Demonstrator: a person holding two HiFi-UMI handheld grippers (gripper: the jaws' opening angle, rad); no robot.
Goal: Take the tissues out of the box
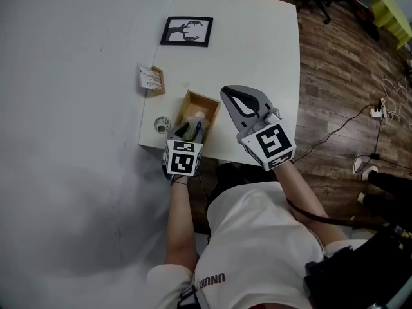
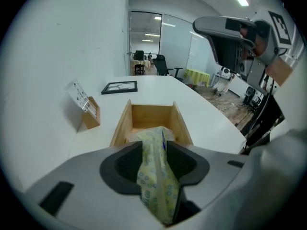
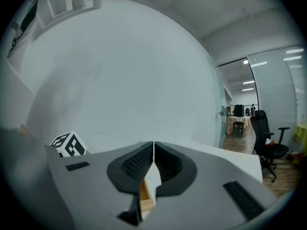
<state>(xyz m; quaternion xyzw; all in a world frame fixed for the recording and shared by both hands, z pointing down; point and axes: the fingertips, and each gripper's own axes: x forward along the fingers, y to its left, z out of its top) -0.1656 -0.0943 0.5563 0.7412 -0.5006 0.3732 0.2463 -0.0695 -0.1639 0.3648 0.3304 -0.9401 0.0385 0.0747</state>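
left gripper (image 2: 153, 150) pinches the patterned tissue pack (image 2: 154, 176) over the open wooden box (image 2: 122, 123); right gripper (image 3: 153, 162) closed on nothing.
the box sits at the table's (image 1: 257, 44) near edge, bare top to its right and beyond. a card holder (image 1: 151, 79) and a small round thing (image 1: 161, 123) lie just left, a framed picture (image 1: 187, 31) farther back. the right gripper hangs just right of the box.

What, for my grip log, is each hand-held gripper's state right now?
Left hand-held gripper: closed on the tissue pack.
Right hand-held gripper: closed, empty.
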